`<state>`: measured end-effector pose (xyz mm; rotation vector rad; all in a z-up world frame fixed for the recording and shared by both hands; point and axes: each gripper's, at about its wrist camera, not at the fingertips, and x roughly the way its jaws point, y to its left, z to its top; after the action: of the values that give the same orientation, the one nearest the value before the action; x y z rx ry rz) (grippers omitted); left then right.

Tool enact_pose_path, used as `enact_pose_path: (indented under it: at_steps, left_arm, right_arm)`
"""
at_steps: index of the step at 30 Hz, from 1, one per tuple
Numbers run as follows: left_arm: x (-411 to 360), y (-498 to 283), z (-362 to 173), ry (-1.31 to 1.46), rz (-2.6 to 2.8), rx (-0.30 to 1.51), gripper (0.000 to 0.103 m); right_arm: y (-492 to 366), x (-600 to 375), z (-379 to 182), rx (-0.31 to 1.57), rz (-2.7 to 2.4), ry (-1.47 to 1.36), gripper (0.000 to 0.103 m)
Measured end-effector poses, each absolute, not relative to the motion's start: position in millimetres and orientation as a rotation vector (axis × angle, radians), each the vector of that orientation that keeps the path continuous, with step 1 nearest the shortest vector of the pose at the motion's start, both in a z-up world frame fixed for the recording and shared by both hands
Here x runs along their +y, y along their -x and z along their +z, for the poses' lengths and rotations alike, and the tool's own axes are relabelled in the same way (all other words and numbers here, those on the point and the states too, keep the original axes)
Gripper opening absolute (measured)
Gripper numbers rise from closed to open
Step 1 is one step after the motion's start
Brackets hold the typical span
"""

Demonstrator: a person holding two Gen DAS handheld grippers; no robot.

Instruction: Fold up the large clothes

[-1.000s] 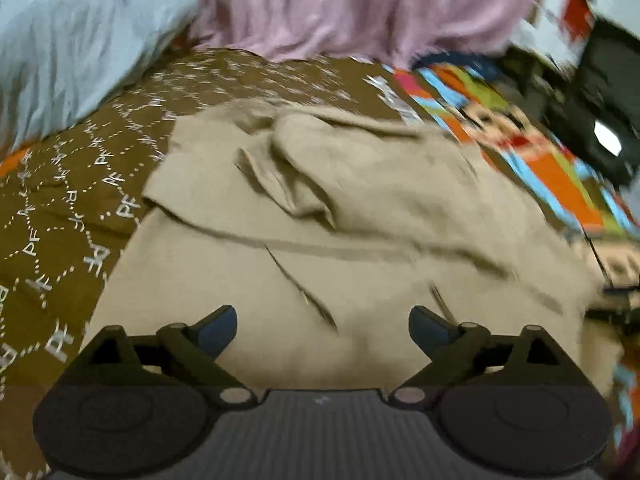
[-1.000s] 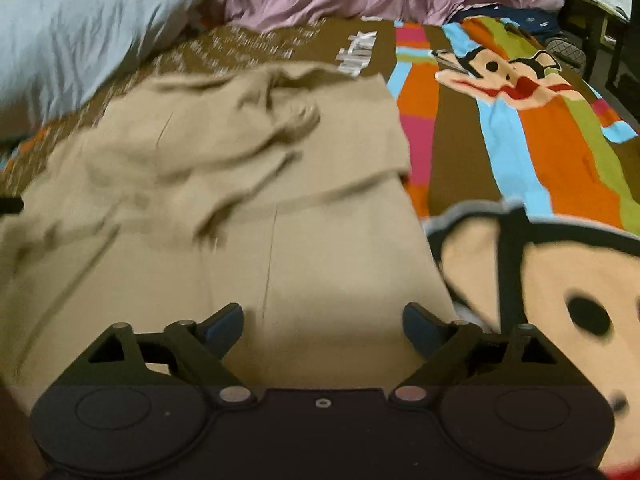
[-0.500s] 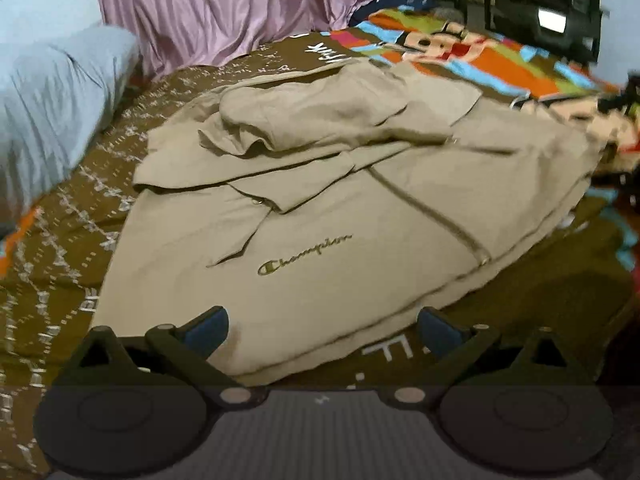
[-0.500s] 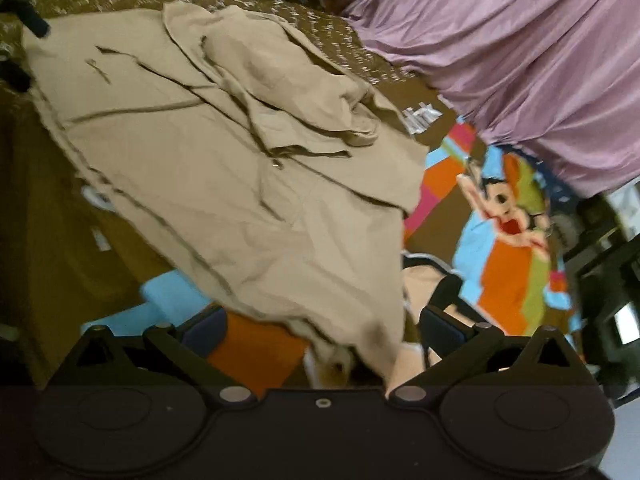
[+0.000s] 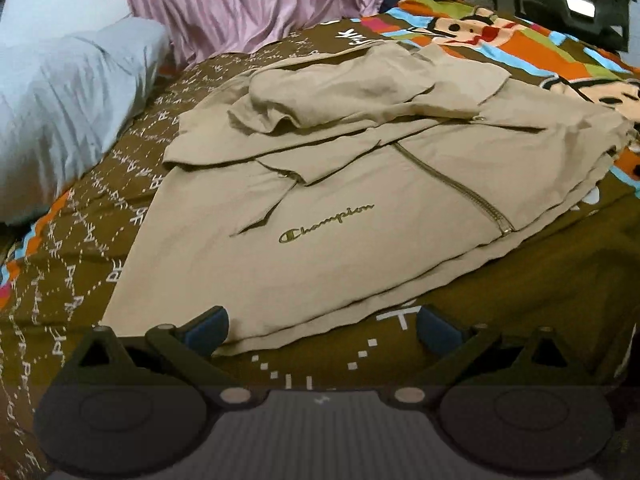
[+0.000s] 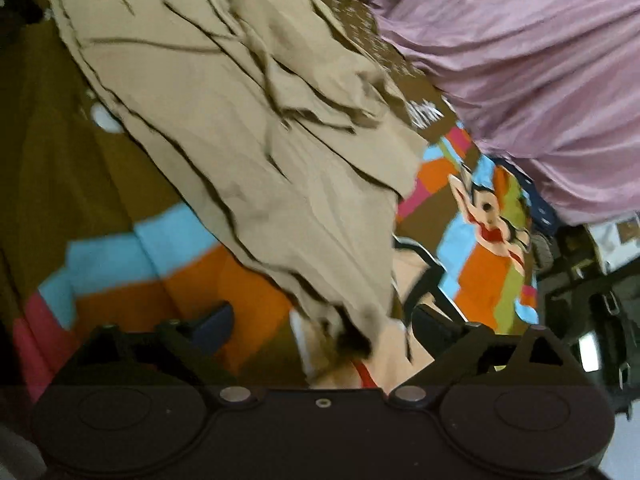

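Observation:
A tan zip jacket (image 5: 340,200) with a "Champion" logo lies spread on the bed, its sleeves and hood folded in over the upper part. My left gripper (image 5: 322,328) is open and empty, just in front of the jacket's near hem. The right wrist view is tilted and blurred; the jacket (image 6: 248,128) runs from top left toward the middle, one corner reaching down between the fingers of my right gripper (image 6: 320,324), which is open and holds nothing.
The bed has a brown patterned cover (image 5: 80,280) with a colourful cartoon print (image 6: 480,248) on one side. A grey pillow (image 5: 68,100) lies at the left. A pink curtain (image 5: 260,0) hangs behind. Dark furniture (image 5: 576,0) stands at the far right.
Both grippers have drawn back from the jacket, so more of it shows. The right gripper has tilted and swung toward the jacket's corner. Both stay open.

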<state>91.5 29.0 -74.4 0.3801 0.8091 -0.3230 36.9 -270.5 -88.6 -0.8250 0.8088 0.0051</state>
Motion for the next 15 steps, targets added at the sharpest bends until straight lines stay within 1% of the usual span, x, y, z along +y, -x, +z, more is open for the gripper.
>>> enact_pose_path:
  at_steps: [3, 4, 6, 7, 8, 9, 10, 13, 15]
  left_arm:
    - [32.8, -93.1, -72.5, -0.334, -0.3, 0.818, 0.102]
    - [33.9, -92.7, -72.4, -0.328, -0.291, 0.818, 0.102]
    - [35.2, -90.3, -72.9, -0.333, -0.274, 0.814, 0.102]
    - [35.7, -89.4, -73.7, -0.337, -0.273, 0.814, 0.102]
    - [35.8, -88.9, -74.5, -0.339, -0.274, 0.814, 0.102]
    - [35.1, -88.9, -75.1, -0.344, -0.274, 0.815, 0.102]
    - [33.9, -89.0, -75.4, -0.35, -0.271, 0.815, 0.102]
    - [29.4, -89.6, -75.8, -0.381, -0.262, 0.793, 0.102]
    - [25.0, -93.3, -77.4, -0.422, -0.242, 0.779, 0.102]
  right_arm:
    - [-45.8, -274.4, -96.4, 0.772, -0.033, 0.771, 0.095]
    - [-47.6, -271.9, -99.2, 0.75, -0.035, 0.78, 0.094]
    - [-46.9, -264.6, -100.7, 0.713, -0.02, 0.816, 0.083]
    - [-46.2, -262.2, -100.1, 0.704, -0.008, 0.819, 0.07]
    - [-46.9, -261.2, -99.3, 0.709, -0.001, 0.809, 0.052]
    - [-47.7, -260.8, -97.9, 0.716, -0.003, 0.787, 0.039]
    - [-49.0, -262.6, -94.6, 0.715, -0.015, 0.754, 0.018]
    - [-50.7, -270.5, -66.3, 0.656, -0.026, 0.577, 0.009]
    - [-53.7, -273.5, -42.3, 0.607, -0.025, 0.478, 0.008]
